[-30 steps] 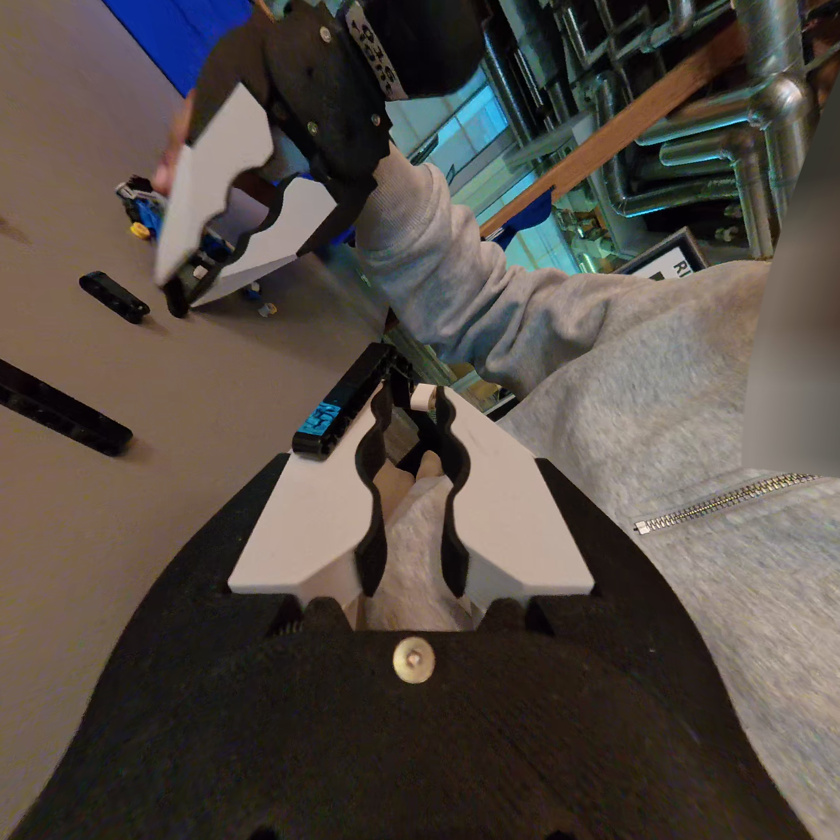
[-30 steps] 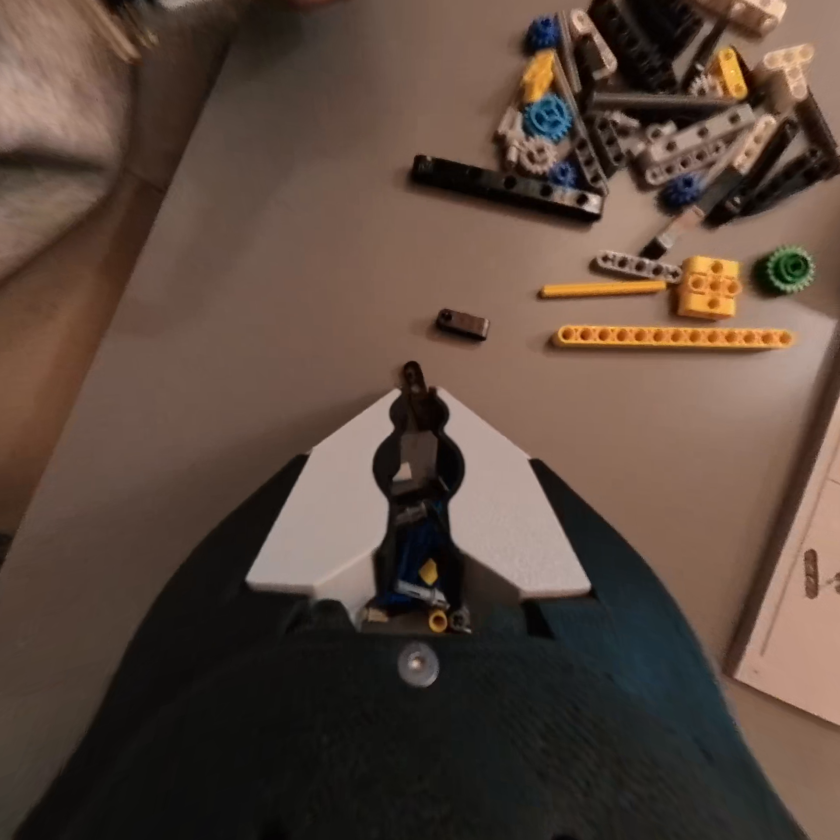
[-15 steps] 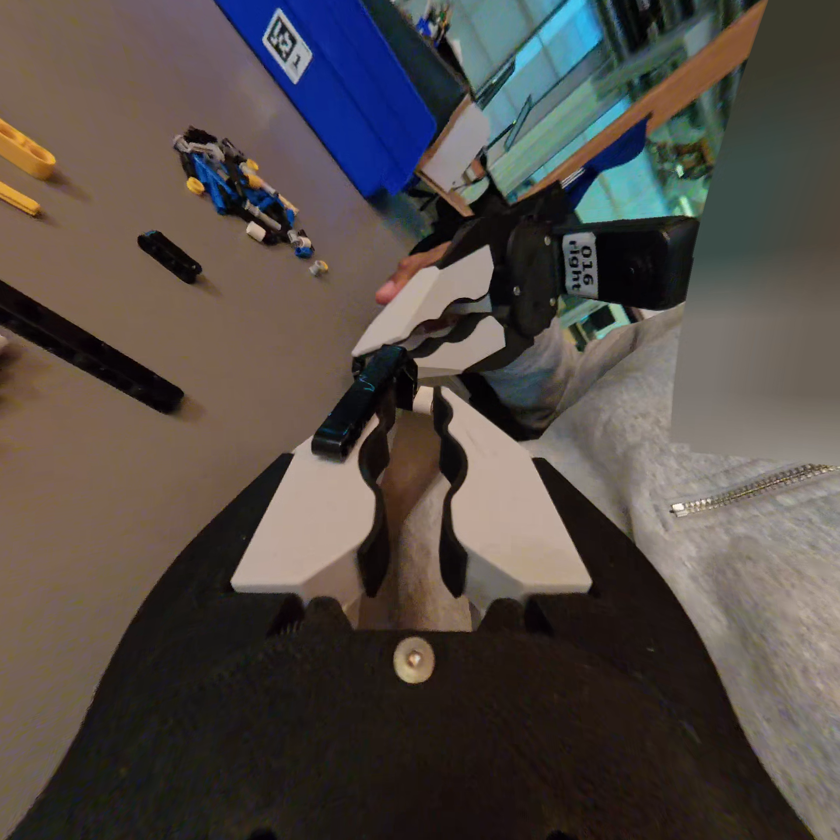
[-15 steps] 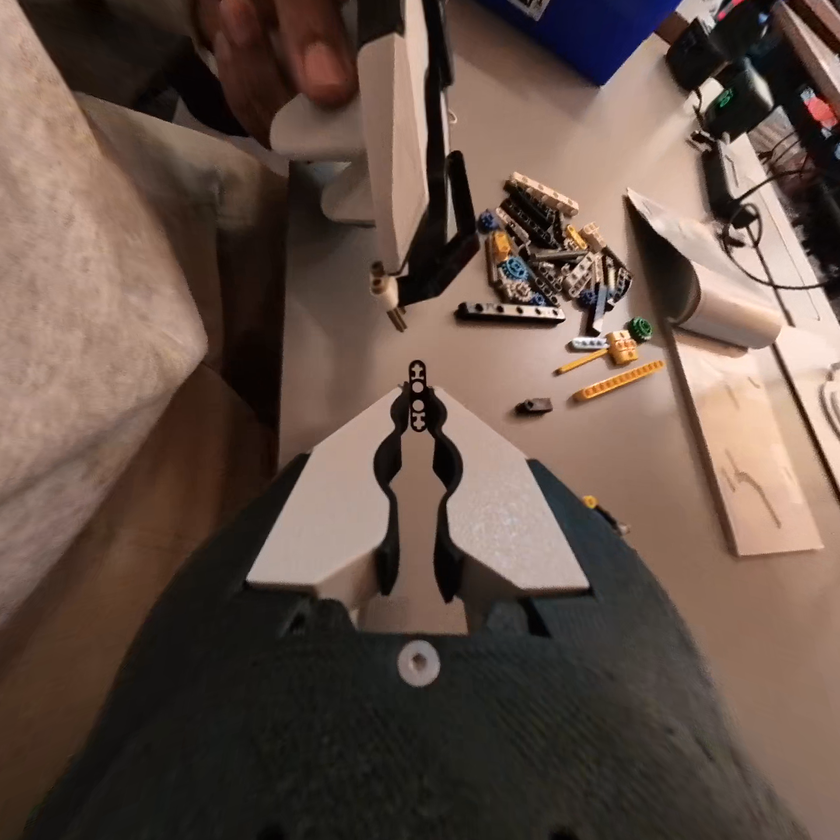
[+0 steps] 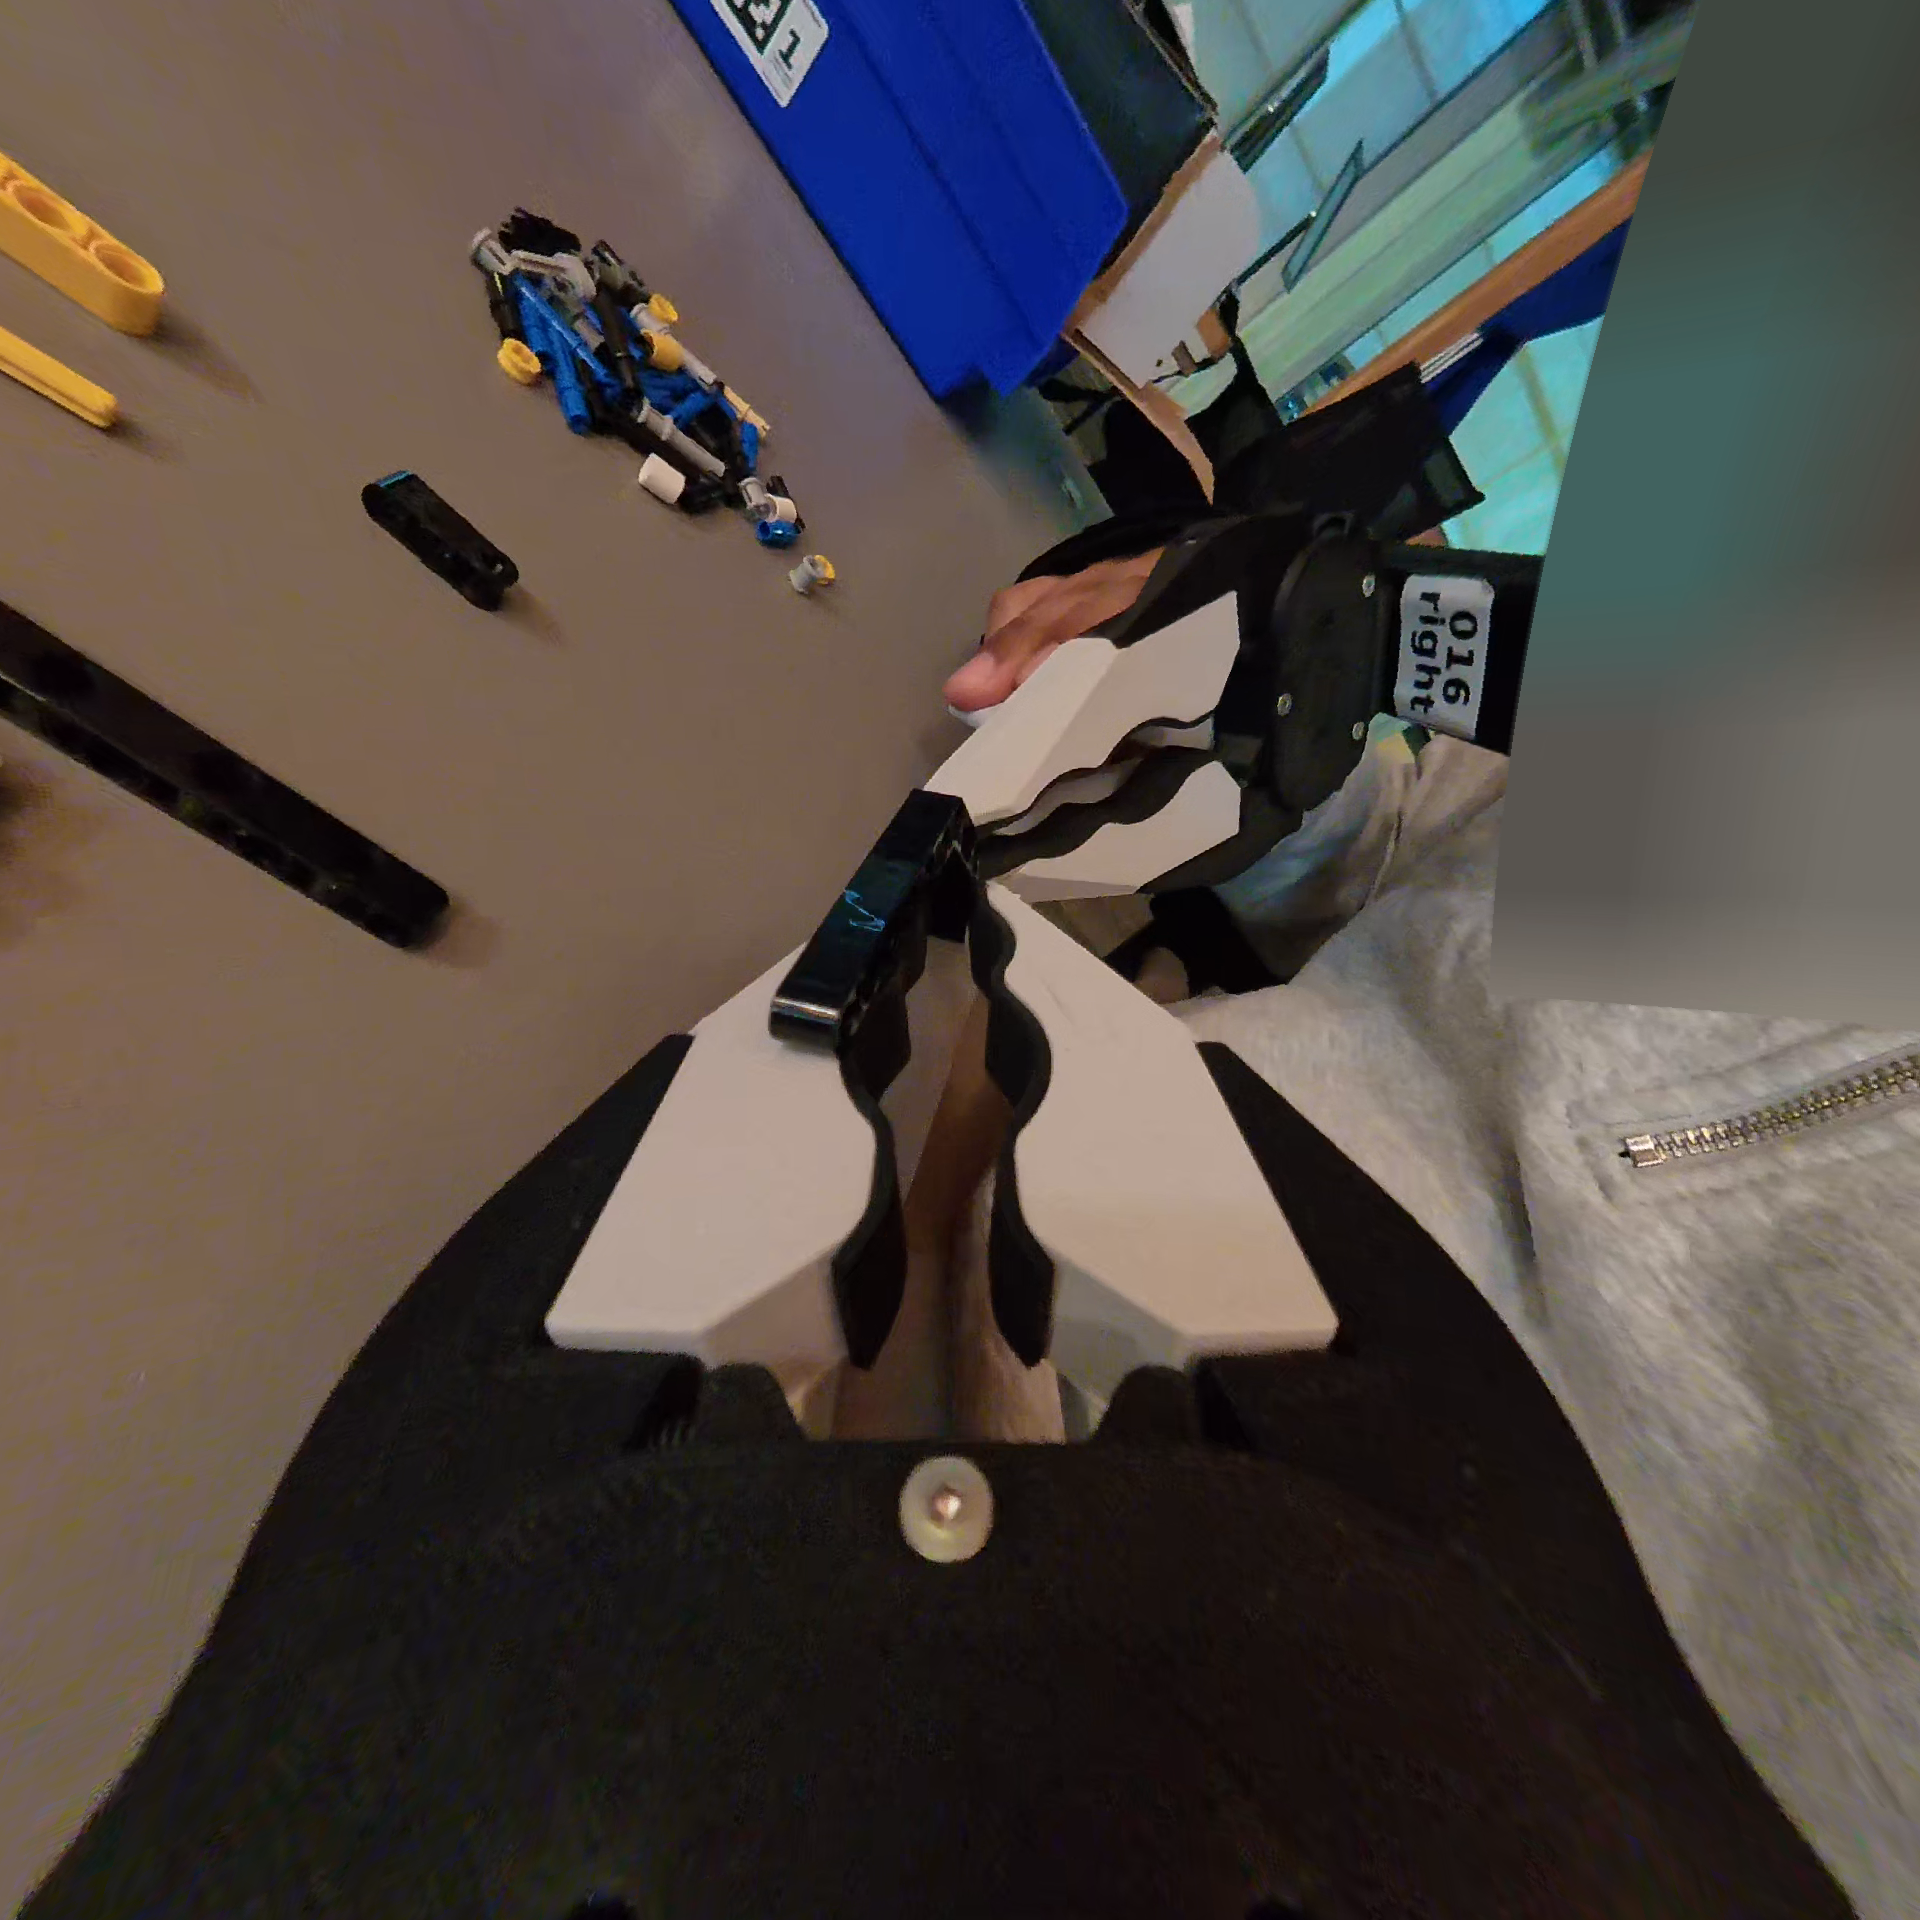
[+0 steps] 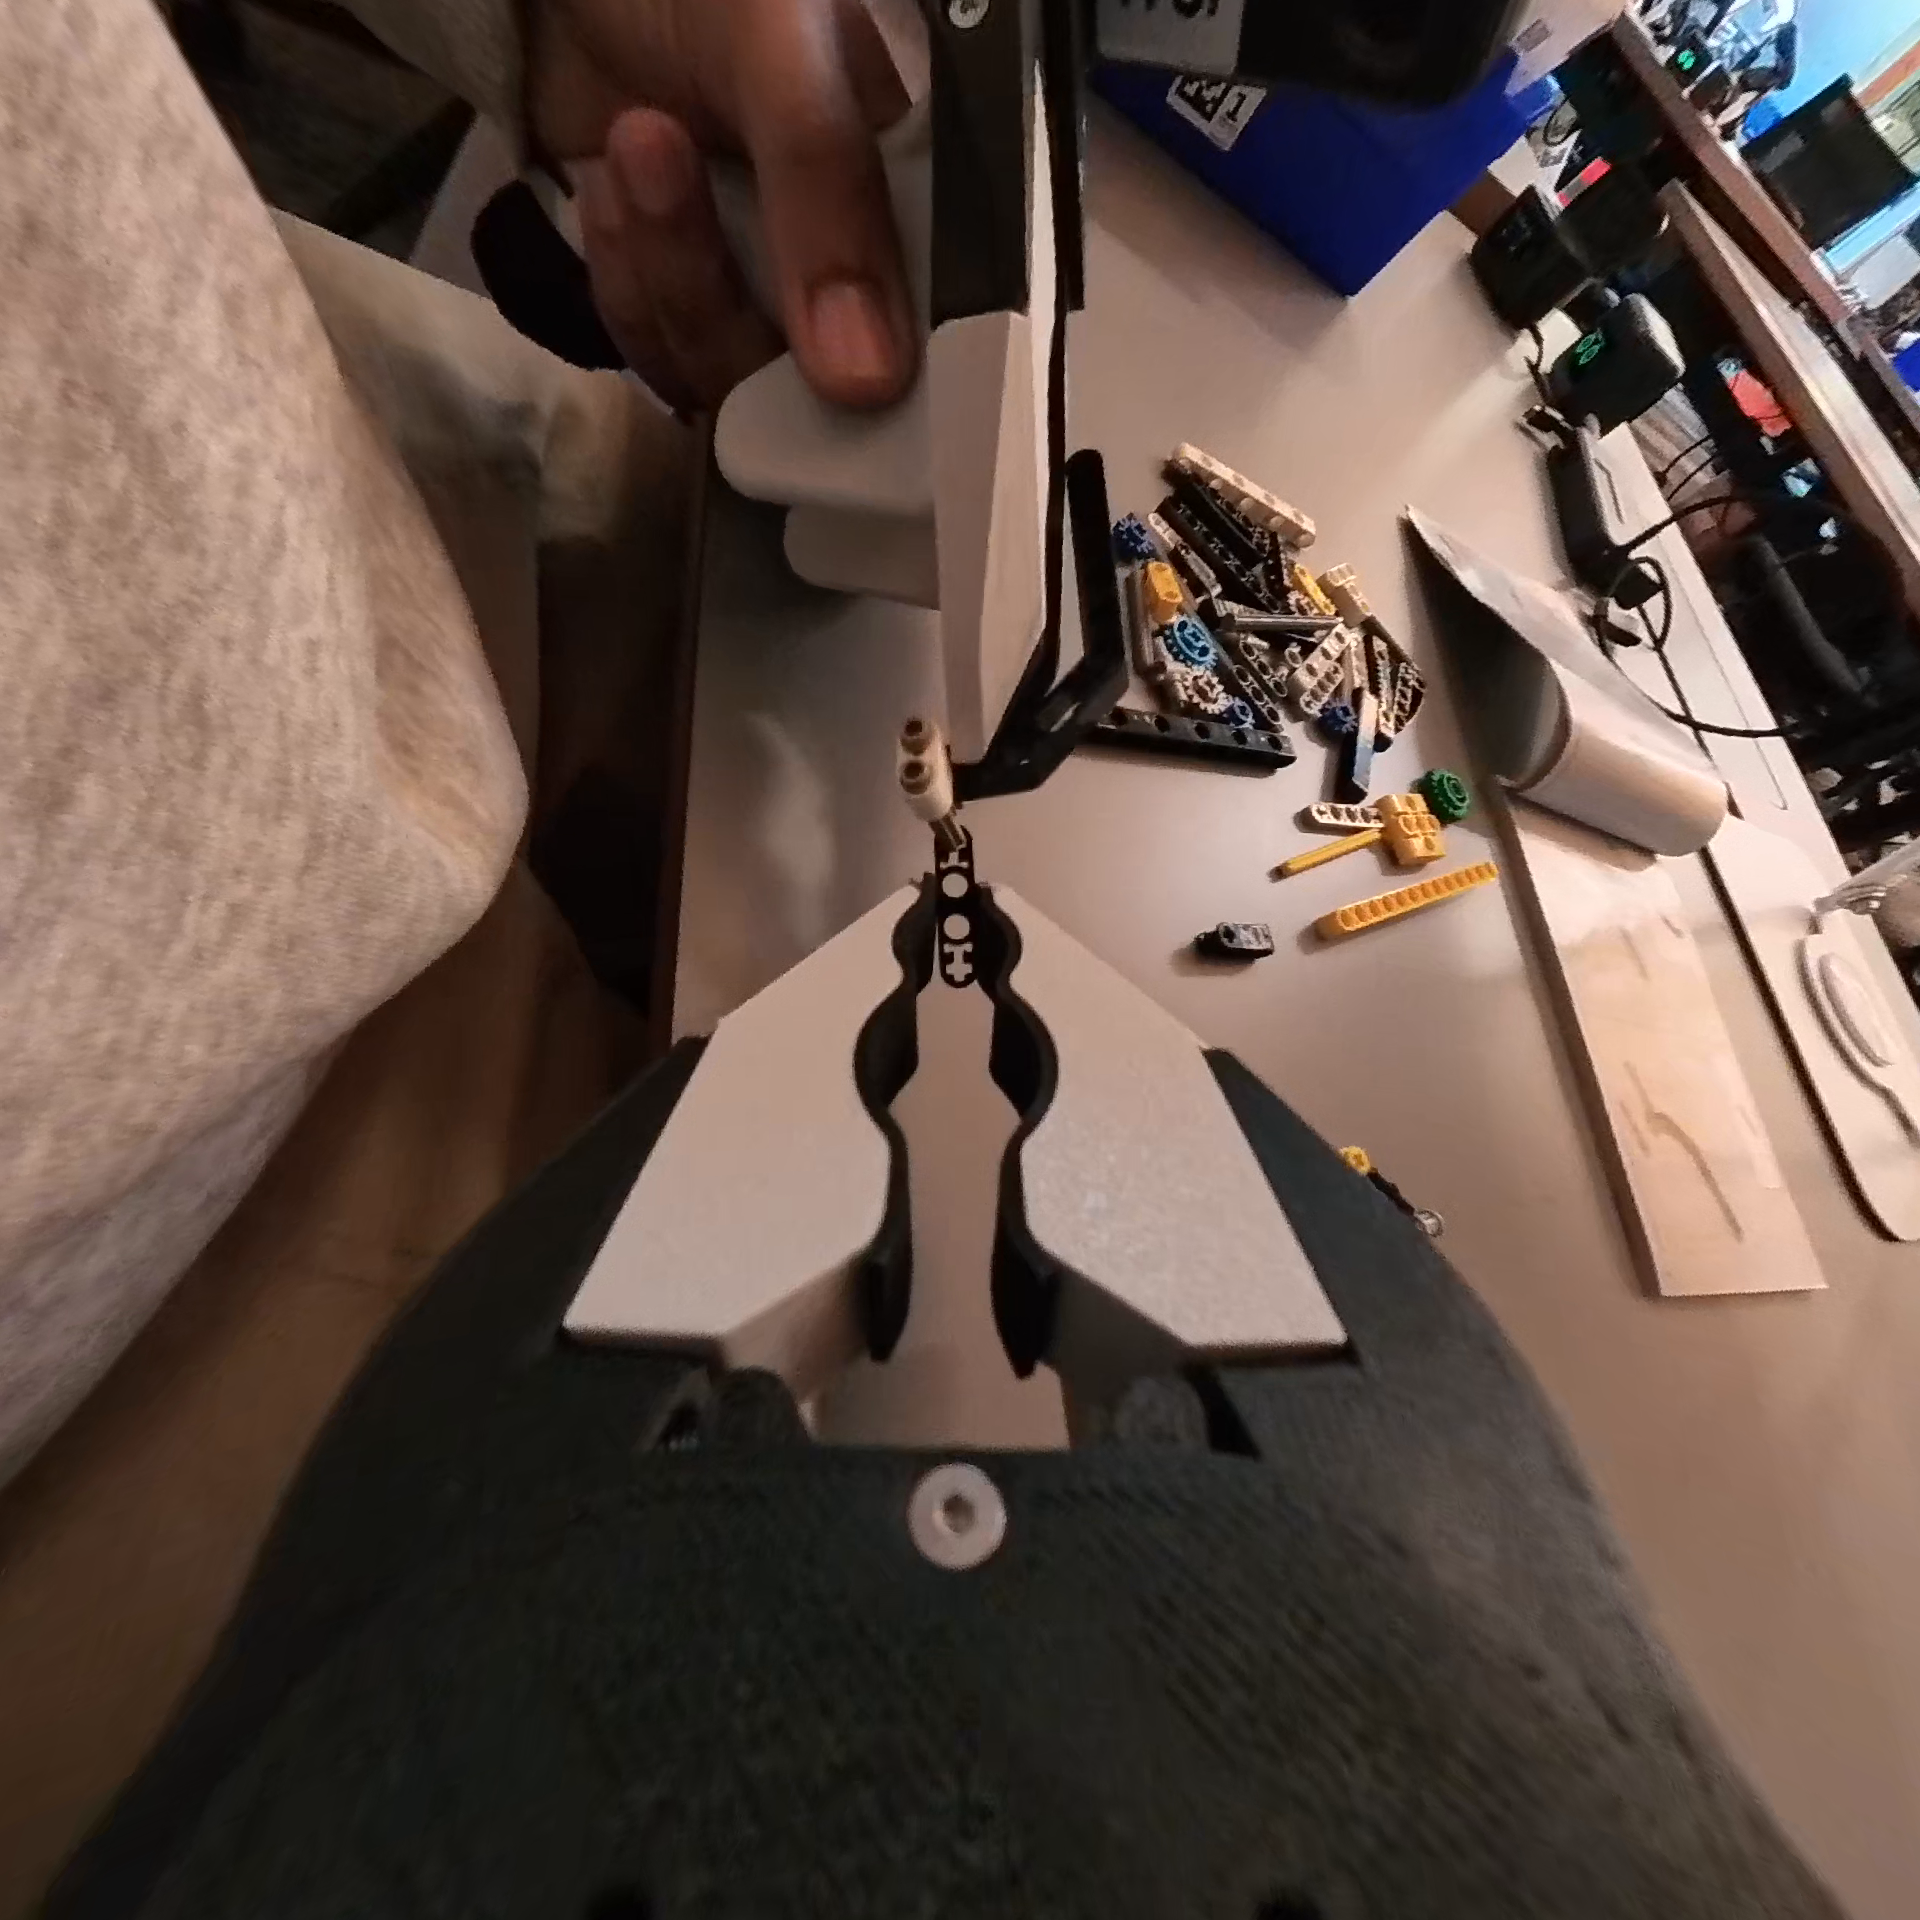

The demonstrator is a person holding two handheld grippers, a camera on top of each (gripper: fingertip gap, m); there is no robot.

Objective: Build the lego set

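We saw a grey table (image 6: 1299, 1039) stretching away beneath both tools, with a blue bin (image 5: 914, 177) standing at its far edge. A person in a grey zipped sweatshirt (image 5: 1662, 1299) worked just off the near edge of that table. We noted pale flat boards (image 6: 1683, 1060) lying along one side. The left gripper (image 5: 961, 883) was clamped at its tips on a black angled beam (image 5: 873, 925), which the right wrist view showed bending away behind the white finger, with a small tan connector (image 6: 923, 774) at its lower end. A hand (image 6: 727, 187) wrapped the left tool's handle. The right gripper (image 6: 956, 914) was closed on a thin black link (image 6: 954, 914), held upright at its tips. That link's top end met a short pin under the tan connector, though we could not tell whether it was seated. Both tools met in the air above the table's near edge. On the table we counted a heap of loose pieces (image 6: 1268, 623), black, grey, blue and cream, well apart from the tools. A long black beam (image 5: 208, 790) lay beside it. A long yellow beam (image 6: 1403, 899) lay nearer, with a yellow block (image 6: 1408, 826) and a green gear (image 6: 1442, 795) touching. A small blue and black assembly (image 5: 613, 364) sat near the bin, and a short black piece (image 5: 436, 540) lay alone.
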